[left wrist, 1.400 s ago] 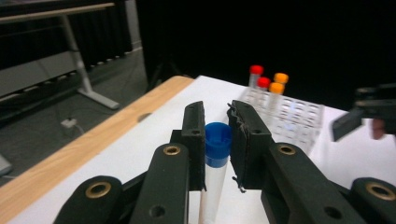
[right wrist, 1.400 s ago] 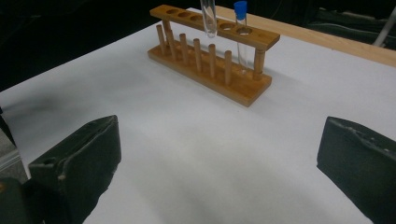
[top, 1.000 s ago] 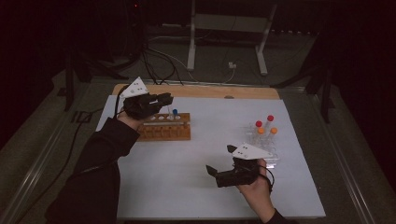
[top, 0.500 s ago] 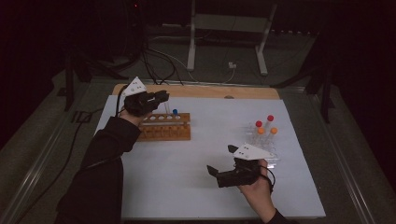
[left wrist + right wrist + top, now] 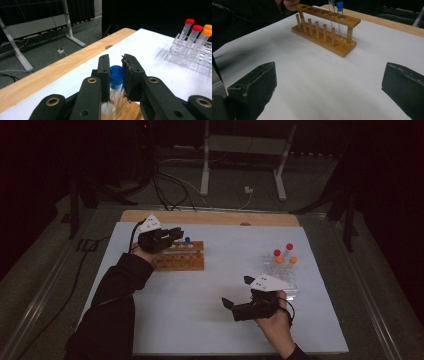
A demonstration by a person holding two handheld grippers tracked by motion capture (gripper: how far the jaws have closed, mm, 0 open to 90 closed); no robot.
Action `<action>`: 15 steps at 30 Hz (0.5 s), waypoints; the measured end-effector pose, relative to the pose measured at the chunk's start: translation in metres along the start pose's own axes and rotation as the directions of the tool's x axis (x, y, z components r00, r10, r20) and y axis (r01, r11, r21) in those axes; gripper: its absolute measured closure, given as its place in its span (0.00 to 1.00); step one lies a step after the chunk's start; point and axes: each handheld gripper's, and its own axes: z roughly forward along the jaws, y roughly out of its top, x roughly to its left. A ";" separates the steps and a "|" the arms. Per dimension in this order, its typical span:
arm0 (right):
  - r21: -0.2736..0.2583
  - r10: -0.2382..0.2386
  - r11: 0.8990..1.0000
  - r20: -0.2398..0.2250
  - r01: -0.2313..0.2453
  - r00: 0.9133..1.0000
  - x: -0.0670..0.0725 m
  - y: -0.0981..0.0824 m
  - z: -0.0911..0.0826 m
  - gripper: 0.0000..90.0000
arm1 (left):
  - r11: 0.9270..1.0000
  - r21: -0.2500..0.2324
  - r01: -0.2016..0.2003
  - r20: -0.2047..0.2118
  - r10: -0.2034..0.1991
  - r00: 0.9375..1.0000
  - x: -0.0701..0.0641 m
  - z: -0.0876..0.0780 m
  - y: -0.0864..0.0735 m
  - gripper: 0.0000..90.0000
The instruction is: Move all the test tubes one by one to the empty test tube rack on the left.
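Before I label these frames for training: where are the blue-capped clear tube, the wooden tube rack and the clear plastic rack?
blue-capped clear tube [image 5: 116,75], left gripper view, on its cap
wooden tube rack [image 5: 322,15], right gripper view, on its top board
clear plastic rack [image 5: 186,58], left gripper view, on its front wall

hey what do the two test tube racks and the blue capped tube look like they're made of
Left rack: likely unvarnished wood, tan with visible dowels. Right rack: clear, glossy, probably acrylic. Blue-capped tube: transparent body, glass or plastic, can't tell; cap looks like matte plastic.
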 end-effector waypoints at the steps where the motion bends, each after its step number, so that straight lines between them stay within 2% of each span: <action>1: 0.000 0.000 1.000 0.000 0.000 1.000 0.000 0.000 0.000 0.00 | 1.000 0.004 0.002 -0.002 -0.002 1.000 0.000 0.000 -0.002 0.87; 9: 0.001 0.001 1.000 -0.002 -0.001 1.000 0.000 0.000 0.000 0.00 | 0.999 0.042 0.004 -0.012 -0.003 1.000 -0.001 0.003 -0.012 0.87; 15: 0.002 0.000 1.000 -0.004 0.000 1.000 0.000 0.000 0.000 0.00 | 0.998 0.070 0.003 -0.014 -0.002 1.000 -0.002 0.007 -0.011 0.87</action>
